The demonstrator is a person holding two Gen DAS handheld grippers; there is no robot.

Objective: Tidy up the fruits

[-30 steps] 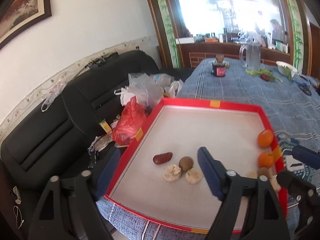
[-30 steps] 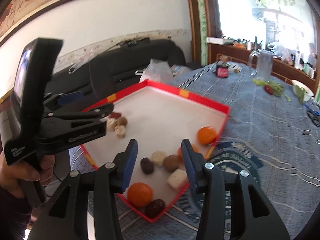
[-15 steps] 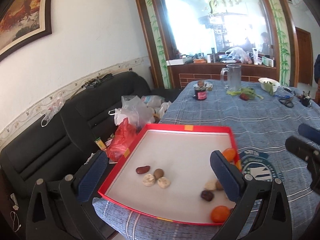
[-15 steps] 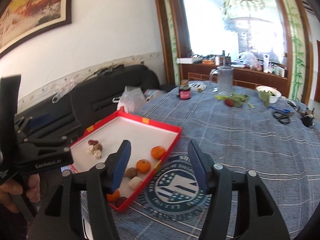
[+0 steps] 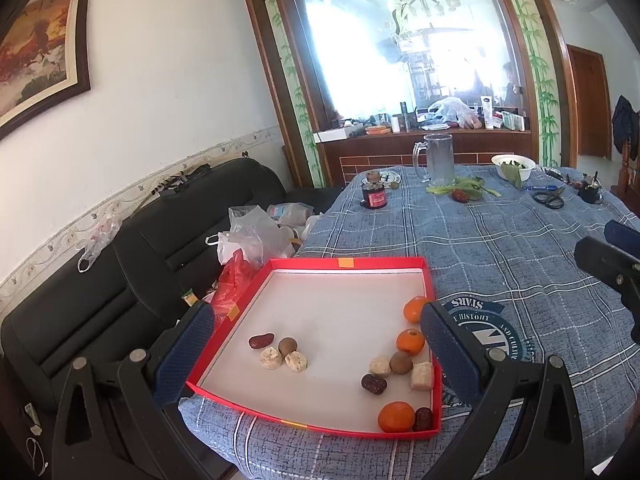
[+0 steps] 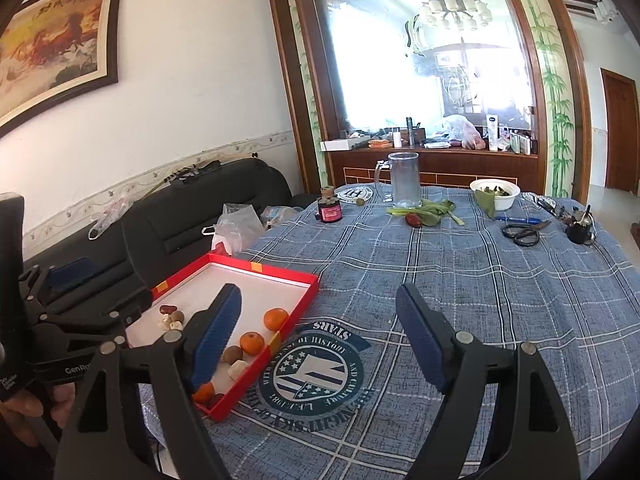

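Observation:
A red tray (image 5: 347,263) with a white floor lies on the table's near left corner. On its left lie a red date (image 5: 261,340), a brown longan (image 5: 287,345) and two pale pieces (image 5: 271,358). On its right lie three oranges (image 5: 409,341), dark dates (image 5: 373,383), a longan and pale pieces. My left gripper (image 5: 316,350) is open and empty above the tray's near edge. My right gripper (image 6: 320,334) is open and empty above the tablecloth, right of the tray (image 6: 280,274). The left gripper (image 6: 72,344) also shows in the right wrist view.
A blue checked tablecloth (image 5: 500,240) with a round emblem (image 6: 312,376) covers the table. At the far end stand a glass mug (image 5: 438,158), a dark jar (image 5: 374,196), greens, a white bowl (image 5: 514,164) and scissors (image 5: 550,199). A black sofa (image 5: 120,272) with plastic bags stands left.
Both grippers have pulled back and up from the tray and opened wider. The whole tray and more of the table show now.

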